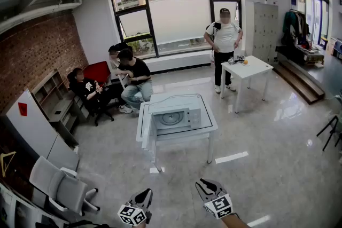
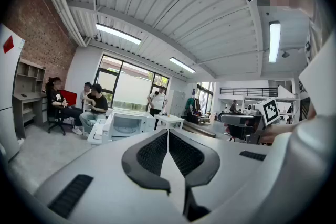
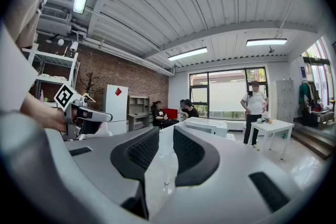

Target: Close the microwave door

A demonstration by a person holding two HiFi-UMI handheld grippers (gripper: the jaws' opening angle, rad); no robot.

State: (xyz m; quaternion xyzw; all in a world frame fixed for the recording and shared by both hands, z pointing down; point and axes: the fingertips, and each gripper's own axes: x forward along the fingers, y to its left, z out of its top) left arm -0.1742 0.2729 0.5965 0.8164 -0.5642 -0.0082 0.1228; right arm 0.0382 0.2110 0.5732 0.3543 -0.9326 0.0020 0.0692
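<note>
Left tool (image 2: 168,132): its jaws are pressing together with nothing between them, and it is pointing roughly level across the room toward the microwave.
Right tool (image 3: 166,132): its jaws are standing a little apart, gripping nothing, and it is also aiming almost level.
Both tools: they are hovering low at the head view's bottom edge, well apart from the microwave.
Microwave (image 1: 177,115): it is sitting on a white surface (image 1: 211,128) in the middle of the room.
Microwave door (image 1: 146,135): it is hanging swung open at the microwave's left in the head view.
Second surface (image 1: 251,69): it is standing nearer the window, carrying small items too small to identify.
People: one is standing just behind the second surface, and others are sitting by the brick wall.
</note>
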